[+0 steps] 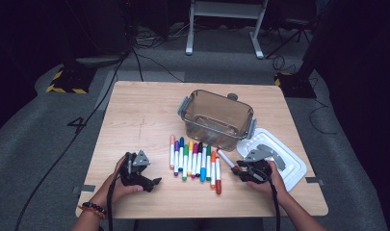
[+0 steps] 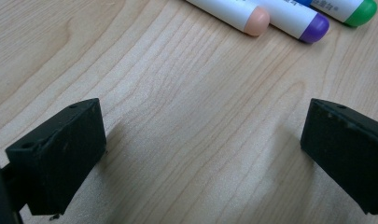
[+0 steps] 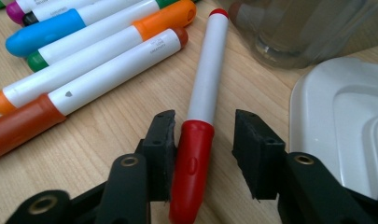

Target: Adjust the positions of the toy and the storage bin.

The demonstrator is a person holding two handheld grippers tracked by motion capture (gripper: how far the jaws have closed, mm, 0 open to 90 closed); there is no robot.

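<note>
Closing my right tongs [image 3: 203, 135] around the red pen [image 3: 203, 100], one pad touching, the other with a gap. My left tongs [image 2: 203, 149] sit wide, holding nothing. The other pens [image 1: 195, 161] lie left; the far box [image 1: 216, 118] looks empty.

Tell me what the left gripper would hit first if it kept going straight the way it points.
Probably the peach-capped marker at the near end of the marker row; bare table lies between the left gripper and it. Depth is hard to judge, so the purple-capped marker beside it is possible.
</note>
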